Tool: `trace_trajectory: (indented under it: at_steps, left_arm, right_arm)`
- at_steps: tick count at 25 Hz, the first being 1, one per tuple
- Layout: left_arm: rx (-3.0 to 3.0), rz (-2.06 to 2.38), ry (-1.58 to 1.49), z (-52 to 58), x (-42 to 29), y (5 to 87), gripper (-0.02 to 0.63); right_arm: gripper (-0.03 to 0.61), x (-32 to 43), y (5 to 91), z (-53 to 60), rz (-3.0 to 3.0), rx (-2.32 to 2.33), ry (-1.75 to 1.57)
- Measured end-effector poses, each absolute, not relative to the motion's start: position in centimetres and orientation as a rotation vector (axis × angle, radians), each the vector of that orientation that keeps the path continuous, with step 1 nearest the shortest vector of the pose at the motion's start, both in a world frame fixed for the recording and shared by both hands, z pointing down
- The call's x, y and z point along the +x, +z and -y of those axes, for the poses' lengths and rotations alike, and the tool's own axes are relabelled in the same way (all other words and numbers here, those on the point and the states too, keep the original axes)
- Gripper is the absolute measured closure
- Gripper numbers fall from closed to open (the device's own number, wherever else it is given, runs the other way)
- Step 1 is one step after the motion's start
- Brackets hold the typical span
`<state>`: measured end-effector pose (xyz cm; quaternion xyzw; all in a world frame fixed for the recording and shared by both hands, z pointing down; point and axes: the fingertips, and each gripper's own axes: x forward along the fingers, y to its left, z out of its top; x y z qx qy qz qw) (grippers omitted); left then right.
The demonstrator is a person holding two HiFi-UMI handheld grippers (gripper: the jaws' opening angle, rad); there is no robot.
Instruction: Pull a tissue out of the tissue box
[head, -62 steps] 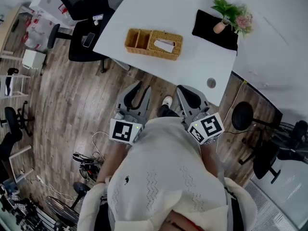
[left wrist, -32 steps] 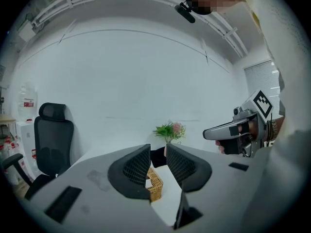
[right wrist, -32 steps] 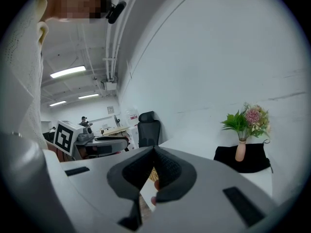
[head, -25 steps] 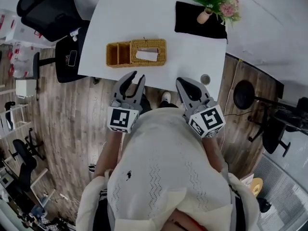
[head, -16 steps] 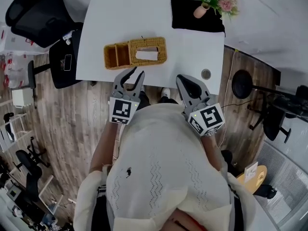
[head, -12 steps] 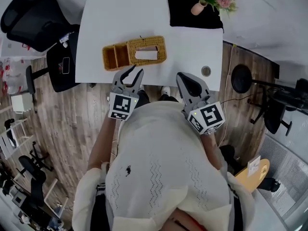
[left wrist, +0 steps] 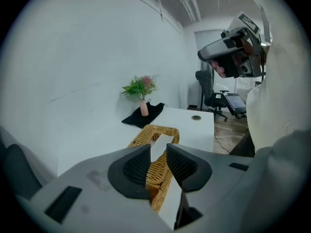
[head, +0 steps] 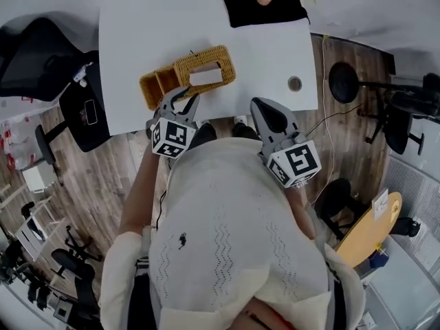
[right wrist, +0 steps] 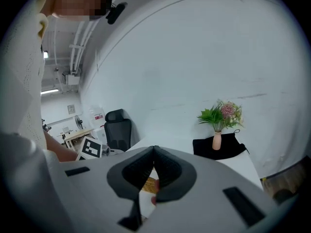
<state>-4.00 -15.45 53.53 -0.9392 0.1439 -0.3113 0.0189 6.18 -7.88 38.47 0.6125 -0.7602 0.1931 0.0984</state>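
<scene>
Moved in since 2.5 s ago: the person has stepped up to the table (head: 155, 26), and the box (head: 184, 69), which was well ahead, now sits just past the left gripper (left wrist: 158, 152).

Left gripper is released. Its jaws are a narrow gap apart with nothing between them, and the tissue (head: 206, 76) shows through the gap further off. My read is it's leading and lined up on the tissue, set for the pinch. Nothing is touching yet.

Right gripper (right wrist: 154, 150) is clenched, tips meeting, empty. It's held at the table edge, well apart from the box. Probably just parked, though it could come in to hold the box down if it lifts with the pull.

The box is on the near part of the table, left of centre. In the head view its long axis runs diagonally, from near-left to far-right. The open side compartment is at the left end, nearest the left gripper. From the left gripper view the box runs lengthwise away, toward the vase (left wrist: 144, 109).

The tissue is in the top slot, still seated, sticking up out of it. I'd judge a pull straight up is best, since a sideways pull would likely drag the light box.
</scene>
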Motion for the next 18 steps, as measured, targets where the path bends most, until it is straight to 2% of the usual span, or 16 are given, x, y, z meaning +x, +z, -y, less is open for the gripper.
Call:
trace_trajectory:
  at_steps: [18]
  left_arm:
    - [-2.658,-0.122,-1.139,17.0,-3.3,58.8,0.509]
  right_arm:
    - [0.577,5.3,39.8,8.1,2.084,1.965,0.633]
